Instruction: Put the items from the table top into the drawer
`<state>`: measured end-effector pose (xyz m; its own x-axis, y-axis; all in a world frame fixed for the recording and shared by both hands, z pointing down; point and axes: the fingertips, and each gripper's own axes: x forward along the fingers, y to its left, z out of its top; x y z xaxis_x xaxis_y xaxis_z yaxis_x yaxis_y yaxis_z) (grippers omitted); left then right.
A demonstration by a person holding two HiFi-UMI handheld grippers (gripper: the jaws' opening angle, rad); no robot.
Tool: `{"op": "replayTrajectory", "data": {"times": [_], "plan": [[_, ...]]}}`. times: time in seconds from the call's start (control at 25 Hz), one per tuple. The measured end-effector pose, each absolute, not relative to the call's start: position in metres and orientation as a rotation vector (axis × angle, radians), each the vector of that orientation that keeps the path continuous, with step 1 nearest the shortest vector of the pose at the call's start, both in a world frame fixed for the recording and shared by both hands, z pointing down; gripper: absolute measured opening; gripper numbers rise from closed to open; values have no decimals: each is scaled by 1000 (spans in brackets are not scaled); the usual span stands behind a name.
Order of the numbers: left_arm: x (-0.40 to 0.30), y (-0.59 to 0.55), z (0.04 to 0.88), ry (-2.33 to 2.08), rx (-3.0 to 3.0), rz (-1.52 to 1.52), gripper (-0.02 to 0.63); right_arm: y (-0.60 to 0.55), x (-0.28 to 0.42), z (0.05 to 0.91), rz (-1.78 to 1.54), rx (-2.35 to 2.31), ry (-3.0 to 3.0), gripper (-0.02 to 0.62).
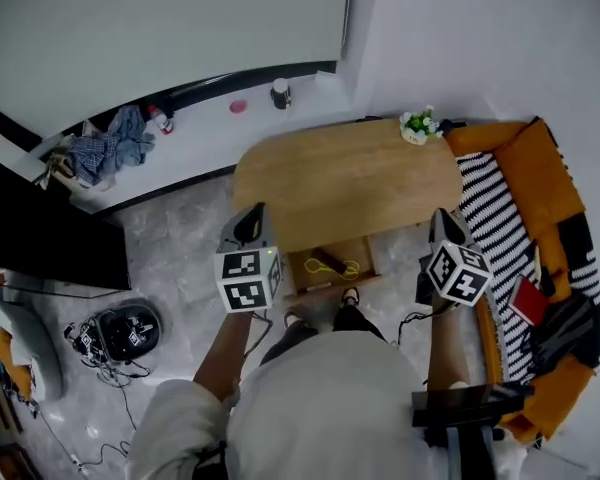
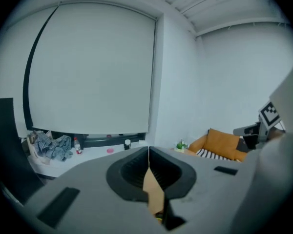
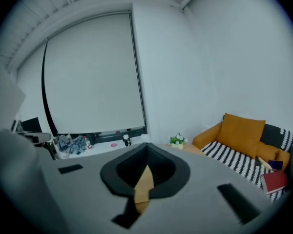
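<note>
The wooden table stands below me, with only a small potted plant on its far right corner. Its drawer is pulled out toward me, and a yellow cord and a dark object lie inside. My left gripper is held high over the table's left front edge, jaws shut and empty. My right gripper is at the same height by the table's right end, also shut on nothing. In the left gripper view the shut gripper points across the room; the shut gripper does the same in the right gripper view.
An orange sofa with a striped cushion and a red book runs along the right. A black screen stands at the left, with a dark round device and cables on the floor. Clothes, a bottle and a cup sit on the window ledge.
</note>
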<state>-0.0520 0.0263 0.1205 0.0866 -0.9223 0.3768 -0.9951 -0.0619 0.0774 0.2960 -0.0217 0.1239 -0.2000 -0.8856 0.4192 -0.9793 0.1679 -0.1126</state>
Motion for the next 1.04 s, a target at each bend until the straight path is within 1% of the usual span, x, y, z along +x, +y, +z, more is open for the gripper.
{"op": "replayTrajectory", "data": {"times": [0.24,1.04], "plan": [[-36,26,109,-1895,2082,300,9,-13,304,112,505,1808,-2194,-8],[-40,24,109,-1880,2060,278,9,-22,283,107,465,1765,-2202,-9]]}}
